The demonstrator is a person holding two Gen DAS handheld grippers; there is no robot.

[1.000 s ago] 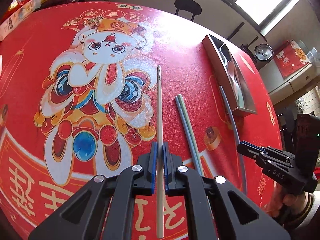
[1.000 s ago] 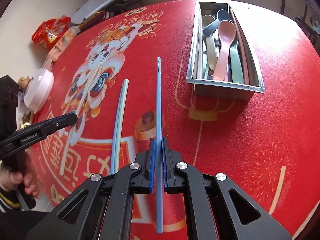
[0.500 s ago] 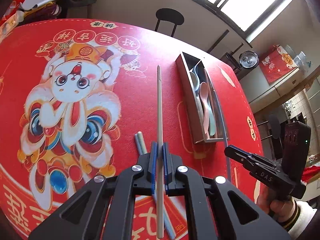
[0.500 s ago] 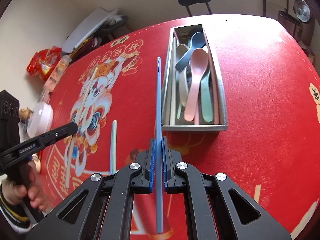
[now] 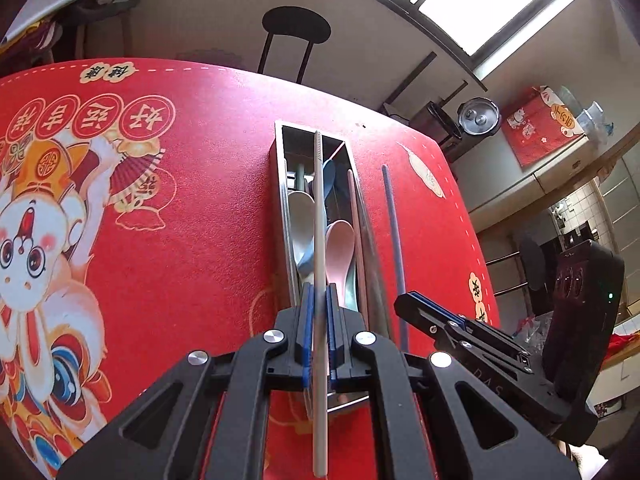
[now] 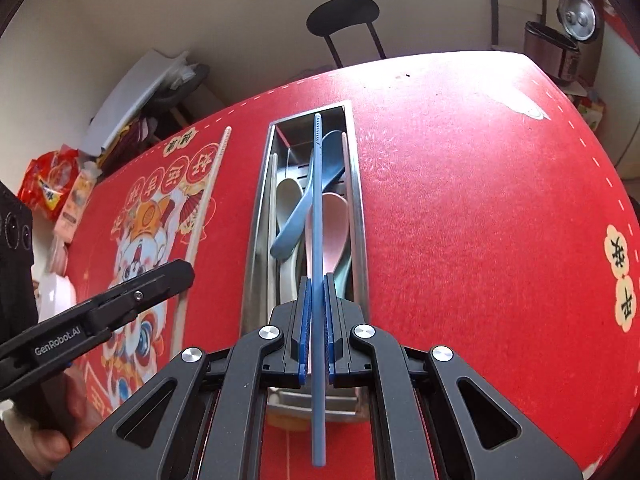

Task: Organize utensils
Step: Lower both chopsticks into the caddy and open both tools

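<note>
My left gripper [image 5: 316, 312] is shut on a beige chopstick [image 5: 319, 216] and holds it lengthwise above the steel utensil tray [image 5: 280, 200]. My right gripper [image 6: 316, 304] is shut on a blue chopstick [image 6: 317, 208], also held lengthwise above the same tray [image 6: 256, 216]. The tray holds white, blue, pink and green spoons and a pink chopstick along its right side. In the left wrist view the right gripper [image 5: 416, 308] and its blue chopstick [image 5: 394, 240] show to the right of the tray. In the right wrist view the left gripper [image 6: 176, 276] and beige chopstick [image 6: 208, 192] show to the tray's left.
The table wears a red cloth [image 6: 480, 220] with a cartoon rabbit print [image 5: 36, 248]. A black chair [image 6: 344, 16] stands behind the far edge. Snack packets [image 6: 48, 188] and a white bowl [image 6: 56, 296] sit at the left. A rice cooker [image 6: 560, 48] stands at the right.
Both grippers have lifted their chopsticks off the cloth and carried them forward, from beside the tray to above it. The two loose chopsticks on the cloth have dropped out of view.
</note>
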